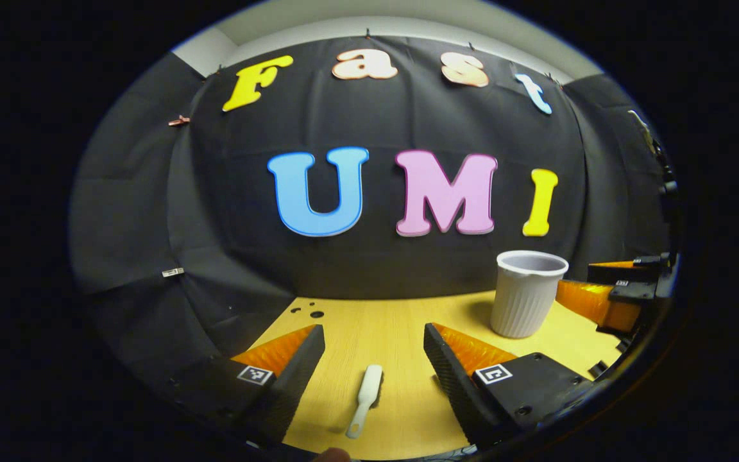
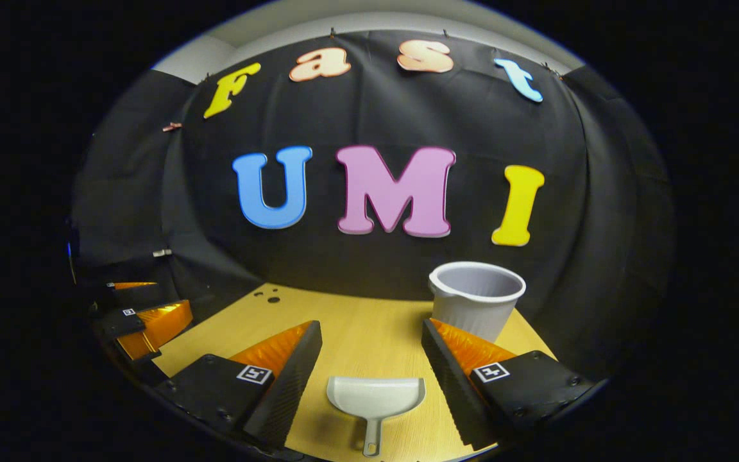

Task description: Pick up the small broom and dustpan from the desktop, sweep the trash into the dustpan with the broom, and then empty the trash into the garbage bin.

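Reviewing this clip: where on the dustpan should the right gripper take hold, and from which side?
Probably the thin handle, approached from the near side. The dustpan lies flat on the desktop with its handle pointing back at the right gripper, whose open fingers straddle it; the scoop looks too wide and shallow to pinch.
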`<action>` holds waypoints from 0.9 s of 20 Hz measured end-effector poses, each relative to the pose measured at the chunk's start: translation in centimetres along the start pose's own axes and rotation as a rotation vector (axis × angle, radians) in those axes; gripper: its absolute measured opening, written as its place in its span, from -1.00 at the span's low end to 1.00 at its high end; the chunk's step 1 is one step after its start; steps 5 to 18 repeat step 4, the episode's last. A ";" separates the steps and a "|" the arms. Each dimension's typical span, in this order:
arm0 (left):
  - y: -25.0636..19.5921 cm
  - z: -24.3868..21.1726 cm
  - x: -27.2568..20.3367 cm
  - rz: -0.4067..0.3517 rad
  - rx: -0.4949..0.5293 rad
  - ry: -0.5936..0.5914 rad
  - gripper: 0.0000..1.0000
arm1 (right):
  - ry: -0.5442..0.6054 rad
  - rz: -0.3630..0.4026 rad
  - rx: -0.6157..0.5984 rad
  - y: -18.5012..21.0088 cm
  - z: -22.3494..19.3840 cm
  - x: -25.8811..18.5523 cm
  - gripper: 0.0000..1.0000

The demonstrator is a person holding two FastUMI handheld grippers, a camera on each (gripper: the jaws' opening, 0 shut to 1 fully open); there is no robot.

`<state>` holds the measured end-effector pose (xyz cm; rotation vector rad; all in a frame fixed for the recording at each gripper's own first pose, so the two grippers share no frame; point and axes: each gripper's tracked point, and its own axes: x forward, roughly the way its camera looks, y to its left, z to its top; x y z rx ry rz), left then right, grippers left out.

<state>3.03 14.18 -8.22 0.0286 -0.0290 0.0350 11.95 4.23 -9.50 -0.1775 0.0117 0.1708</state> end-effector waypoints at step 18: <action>-1.3 3.7 -1.7 -0.026 -0.025 -0.092 0.98 | -0.046 -0.026 0.003 -0.4 0.9 -1.3 0.93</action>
